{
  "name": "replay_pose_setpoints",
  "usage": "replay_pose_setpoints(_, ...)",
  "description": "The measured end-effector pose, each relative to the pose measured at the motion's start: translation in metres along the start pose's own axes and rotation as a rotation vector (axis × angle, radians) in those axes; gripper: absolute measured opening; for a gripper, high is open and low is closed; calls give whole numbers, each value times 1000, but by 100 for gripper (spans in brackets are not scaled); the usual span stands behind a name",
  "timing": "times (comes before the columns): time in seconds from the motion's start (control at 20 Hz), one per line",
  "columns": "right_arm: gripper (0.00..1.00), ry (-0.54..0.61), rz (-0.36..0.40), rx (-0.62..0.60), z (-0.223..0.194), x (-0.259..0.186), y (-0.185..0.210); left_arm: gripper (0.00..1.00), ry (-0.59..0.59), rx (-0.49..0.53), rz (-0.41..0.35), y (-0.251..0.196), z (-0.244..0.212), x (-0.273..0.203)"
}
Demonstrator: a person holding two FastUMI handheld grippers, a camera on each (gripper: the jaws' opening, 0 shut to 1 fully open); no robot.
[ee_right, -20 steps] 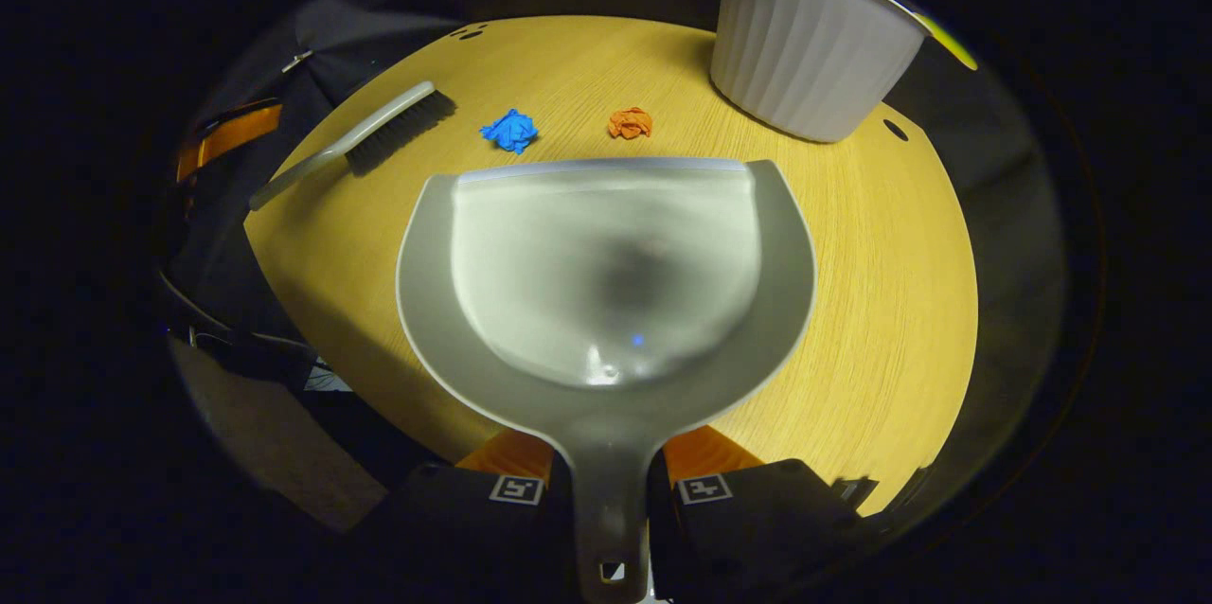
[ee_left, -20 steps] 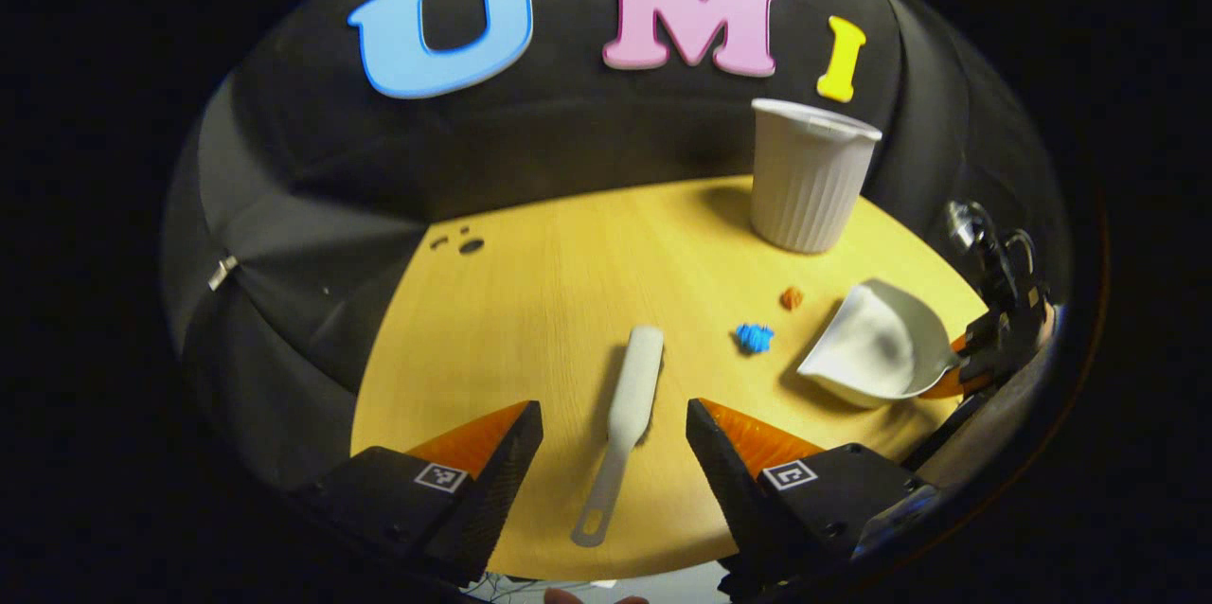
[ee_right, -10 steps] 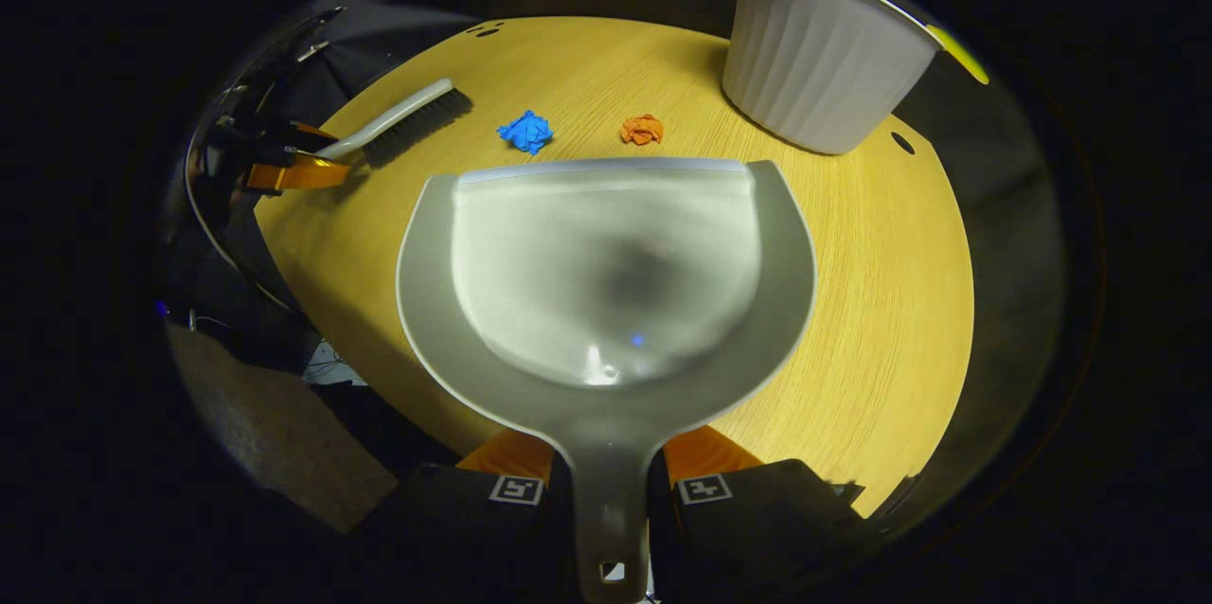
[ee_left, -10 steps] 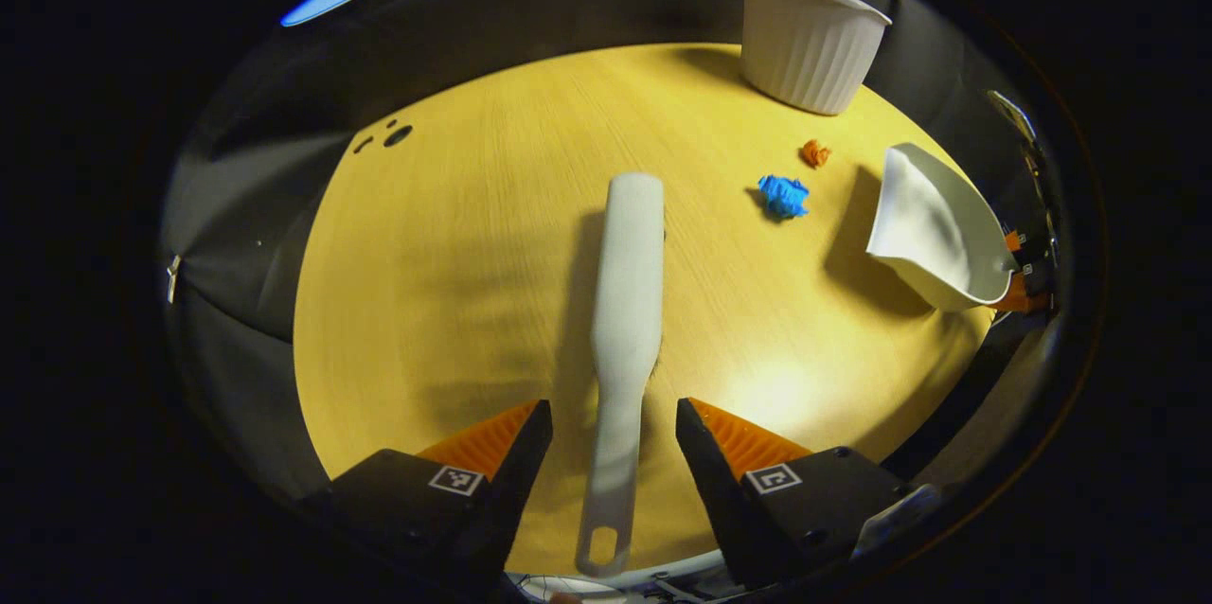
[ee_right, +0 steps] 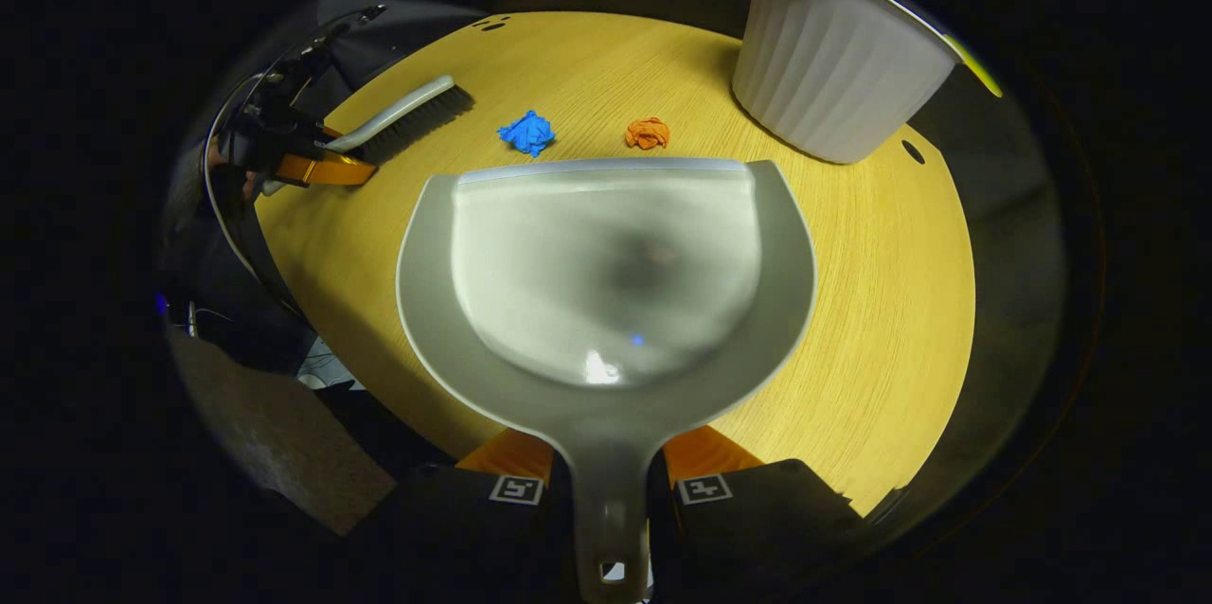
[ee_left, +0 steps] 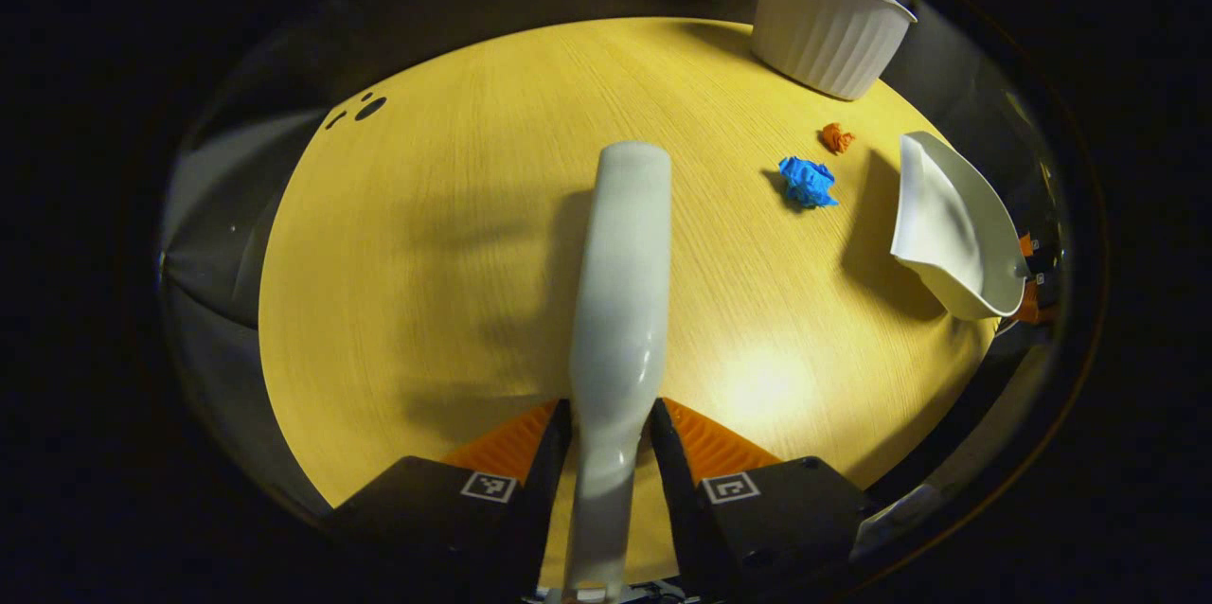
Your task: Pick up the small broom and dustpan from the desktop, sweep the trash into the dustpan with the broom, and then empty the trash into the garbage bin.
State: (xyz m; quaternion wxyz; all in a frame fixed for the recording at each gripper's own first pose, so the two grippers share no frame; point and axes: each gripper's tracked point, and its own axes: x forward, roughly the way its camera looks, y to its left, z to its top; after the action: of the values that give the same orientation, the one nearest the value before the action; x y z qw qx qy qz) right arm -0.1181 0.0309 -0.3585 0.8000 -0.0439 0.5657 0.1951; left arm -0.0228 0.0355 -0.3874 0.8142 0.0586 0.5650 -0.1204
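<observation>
The pale grey broom lies on the yellow table, its handle pinched between the fingers of my left gripper, which is shut on it. My right gripper is shut on the handle of the grey dustpan, held just above the table. In the right gripper view the broom lies at the far left with the left gripper on its handle. Beyond the pan's front edge lie a blue paper ball and an orange paper ball. The left gripper view shows the blue ball, orange ball and dustpan to the right.
A white ribbed garbage bin stands at the table's far right, also in the left gripper view as the bin. Small dark holes mark the table's far left. The table edge runs close behind both grippers.
My left gripper came down and forward along the broom handle, then shut on it. The right gripper kept hold of the dustpan and barely moved.
</observation>
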Motion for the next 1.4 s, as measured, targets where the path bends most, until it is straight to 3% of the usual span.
replay_pose_setpoints(0.1,36,11,11,-14,4,1,-2,51,-9,4,3,1,4,2)
replay_pose_setpoints(0.2,36,35,23,-34,3,3,-3,31,-6,0,16,2,8,1)
replay_pose_setpoints(0.3,36,73,33,-67,1,0,-6,27,-16,11,47,3,18,0)
replay_pose_setpoints(0.4,40,108,31,-107,0,-2,-9,25,-59,50,64,-3,39,-1)
replay_pose_setpoints(0.45,36,121,29,-122,-1,-2,-11,25,-81,66,69,-6,52,-2)
replay_pose_setpoints(0.85,36,182,42,-163,4,8,-18,25,-89,168,-4,-53,122,23)
replay_pose_setpoints(1.25,36,178,54,-171,6,13,-27,25,-27,343,-130,-115,140,38)
replay_pose_setpoints(1.4,36,169,60,-172,8,17,-31,25,-9,363,-230,-143,136,30)
